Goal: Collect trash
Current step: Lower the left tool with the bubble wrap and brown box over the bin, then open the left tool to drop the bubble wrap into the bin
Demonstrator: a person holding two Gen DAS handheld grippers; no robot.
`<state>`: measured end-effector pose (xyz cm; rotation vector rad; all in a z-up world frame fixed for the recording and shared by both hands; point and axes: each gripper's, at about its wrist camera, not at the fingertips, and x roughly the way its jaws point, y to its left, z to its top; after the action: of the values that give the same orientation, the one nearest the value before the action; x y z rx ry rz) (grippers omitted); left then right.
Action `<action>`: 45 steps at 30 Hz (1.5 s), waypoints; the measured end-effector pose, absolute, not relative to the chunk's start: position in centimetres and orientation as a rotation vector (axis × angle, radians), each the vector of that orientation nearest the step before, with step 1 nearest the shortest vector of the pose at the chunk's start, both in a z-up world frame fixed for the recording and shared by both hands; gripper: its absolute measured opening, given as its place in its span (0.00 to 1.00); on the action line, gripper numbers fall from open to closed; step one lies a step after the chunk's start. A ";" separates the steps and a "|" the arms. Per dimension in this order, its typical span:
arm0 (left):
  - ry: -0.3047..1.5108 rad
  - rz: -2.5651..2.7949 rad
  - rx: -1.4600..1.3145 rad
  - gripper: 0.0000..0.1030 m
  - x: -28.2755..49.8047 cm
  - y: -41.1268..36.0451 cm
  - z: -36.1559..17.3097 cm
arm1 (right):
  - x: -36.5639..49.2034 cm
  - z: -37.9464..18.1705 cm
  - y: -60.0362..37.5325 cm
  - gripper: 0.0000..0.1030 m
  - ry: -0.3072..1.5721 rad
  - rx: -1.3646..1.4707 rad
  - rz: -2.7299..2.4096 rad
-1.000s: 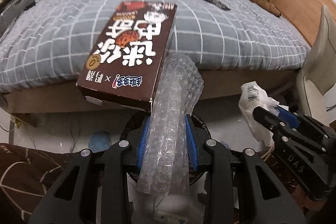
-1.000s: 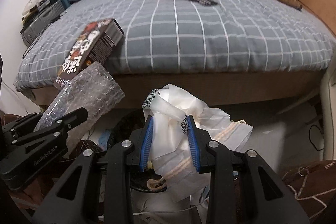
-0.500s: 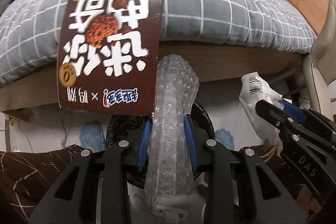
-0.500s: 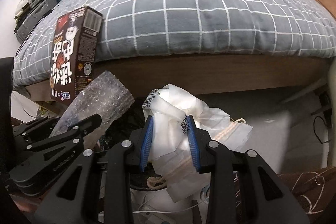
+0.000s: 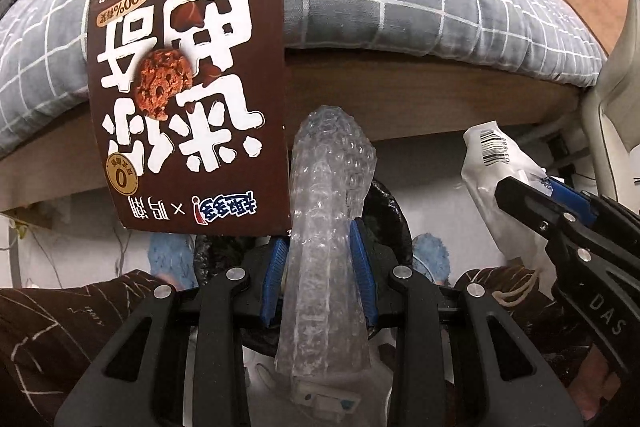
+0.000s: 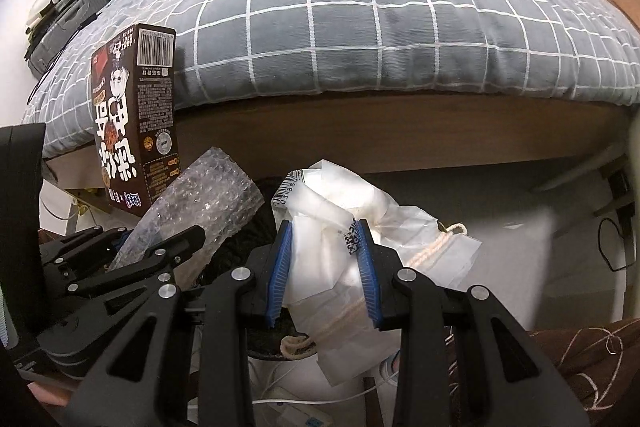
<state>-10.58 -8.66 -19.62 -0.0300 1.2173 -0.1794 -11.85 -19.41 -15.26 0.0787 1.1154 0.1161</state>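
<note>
Checked bed (image 6: pixel 400 39) behind; left gripper (image 5: pixel 318 263) clamps bubble wrap (image 5: pixel 326 227) and, seemingly, a "100%" cookie box (image 5: pixel 188 67); right gripper (image 6: pixel 324 267) clamps a barcoded white bag (image 6: pixel 332 227).

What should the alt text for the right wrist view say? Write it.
The right hand-held gripper is shut on a crumpled white plastic bag with a cord handle above a black-lined bin. Beside it, the left hand-held gripper holds clear bubble wrap and a brown biscuit box, before a grey checked bed.
</note>
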 end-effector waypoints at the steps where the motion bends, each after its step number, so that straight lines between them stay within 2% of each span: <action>1: 1.212 -0.182 -0.028 0.31 -10.7 -8.8 -19.4 | -11.9 -15.2 -19.4 0.30 1.113 0.080 0.115; 10: 1.189 -0.243 -0.034 0.31 -12.3 -10.1 -17.6 | -13.2 -13.5 -20.4 0.30 1.069 0.057 0.096; 24: 1.227 -0.315 -0.029 0.32 -13.3 -12.9 -18.7 | -15.2 -12.0 -23.7 0.30 1.042 0.076 0.030; 43: 1.212 -0.288 -0.024 0.32 -13.1 -12.4 -18.5 | -14.8 -12.0 -23.2 0.30 1.038 0.074 0.053; 45: 1.216 -0.290 -0.027 0.36 -13.1 -12.5 -18.5 | -14.8 -12.0 -23.3 0.30 1.038 0.075 0.052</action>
<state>-13.11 -12.53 -18.53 -0.0275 1.2163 -0.2904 -14.80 -23.26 -12.05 0.0750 1.0380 0.0521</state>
